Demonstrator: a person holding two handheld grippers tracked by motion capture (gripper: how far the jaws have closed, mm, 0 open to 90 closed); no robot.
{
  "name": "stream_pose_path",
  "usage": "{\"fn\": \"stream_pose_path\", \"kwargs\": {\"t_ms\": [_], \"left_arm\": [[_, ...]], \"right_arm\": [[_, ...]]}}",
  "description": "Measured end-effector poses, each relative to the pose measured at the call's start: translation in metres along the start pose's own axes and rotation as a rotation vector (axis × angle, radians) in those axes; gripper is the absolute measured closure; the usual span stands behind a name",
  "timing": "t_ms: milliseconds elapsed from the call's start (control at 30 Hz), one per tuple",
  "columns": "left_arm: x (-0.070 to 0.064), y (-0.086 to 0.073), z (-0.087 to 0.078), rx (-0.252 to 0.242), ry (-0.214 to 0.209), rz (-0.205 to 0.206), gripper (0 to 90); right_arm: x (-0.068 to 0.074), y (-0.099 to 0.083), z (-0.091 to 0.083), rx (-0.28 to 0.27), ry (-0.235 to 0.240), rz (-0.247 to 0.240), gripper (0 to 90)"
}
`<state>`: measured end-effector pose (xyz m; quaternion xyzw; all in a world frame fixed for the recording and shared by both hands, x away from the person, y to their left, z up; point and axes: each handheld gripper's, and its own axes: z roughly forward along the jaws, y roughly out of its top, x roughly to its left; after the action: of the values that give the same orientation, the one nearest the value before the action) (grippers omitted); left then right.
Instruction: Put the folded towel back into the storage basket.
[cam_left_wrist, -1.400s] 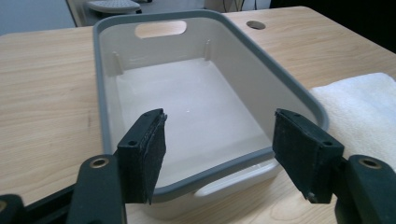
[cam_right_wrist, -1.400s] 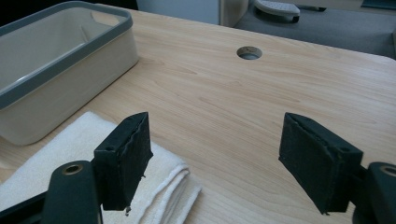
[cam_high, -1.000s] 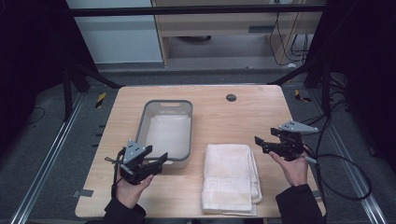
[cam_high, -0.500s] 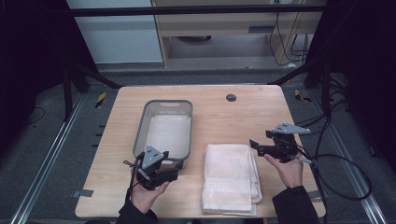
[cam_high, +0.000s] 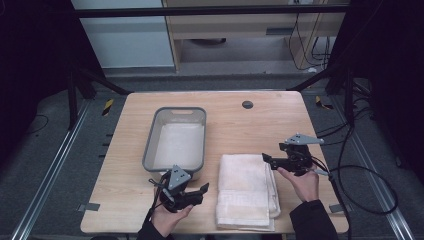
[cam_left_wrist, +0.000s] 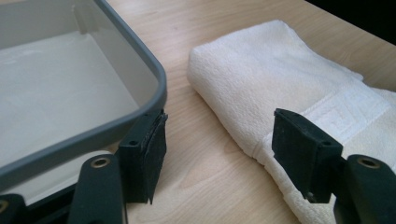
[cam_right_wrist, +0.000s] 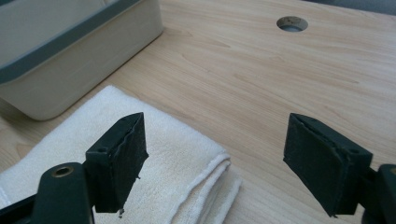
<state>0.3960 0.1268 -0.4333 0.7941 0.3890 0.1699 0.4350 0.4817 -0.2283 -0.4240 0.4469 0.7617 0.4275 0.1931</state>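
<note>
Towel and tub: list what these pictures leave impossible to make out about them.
- Towel: the number of folded layers; the high view is too small, and the right gripper view shows just one corner of stacked edges.
- Towel's near end, left gripper view: hidden behind a black finger.
- Tub: whether the pale floor is bare or lined; every view is too soft to tell.
- Round hole in the table: its contents, too small.

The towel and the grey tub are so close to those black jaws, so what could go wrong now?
1. The left gripper has one jaw right beside the grey tub rim, so it might bump or push the tub.
2. The folded white towel has loose stacked edges near the right gripper, so open jaws might catch only the top layer and the fold could come undone.
</note>
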Motion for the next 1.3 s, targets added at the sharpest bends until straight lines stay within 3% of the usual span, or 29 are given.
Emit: {"fn": "stream_pose_path", "kwargs": {"t_ms": [233, 733, 1000, 1133, 1300], "left_arm": [[-0.007, -0.004, 0.010, 0.034, -0.019, 0.017, 33.2], [-0.021, -0.011, 0.029, 0.085, -0.049, 0.042, 28.9], [-0.033, -0.020, 0.047, 0.149, -0.069, 0.067, 26.3], [-0.036, -0.022, 0.052, 0.161, -0.076, 0.074, 25.9], [-0.038, -0.026, 0.059, 0.181, -0.077, 0.080, 26.3]], "right_arm": [[-0.004, -0.009, 0.009, 0.028, 0.012, 0.026, 20.7], [0.002, -0.018, 0.029, 0.115, 0.008, -0.008, 20.4], [0.004, -0.022, 0.036, 0.146, 0.010, -0.011, 21.0], [0.000, -0.027, 0.041, 0.154, 0.024, 0.025, 22.5], [-0.002, -0.032, 0.045, 0.178, 0.020, 0.029, 22.9]]}}
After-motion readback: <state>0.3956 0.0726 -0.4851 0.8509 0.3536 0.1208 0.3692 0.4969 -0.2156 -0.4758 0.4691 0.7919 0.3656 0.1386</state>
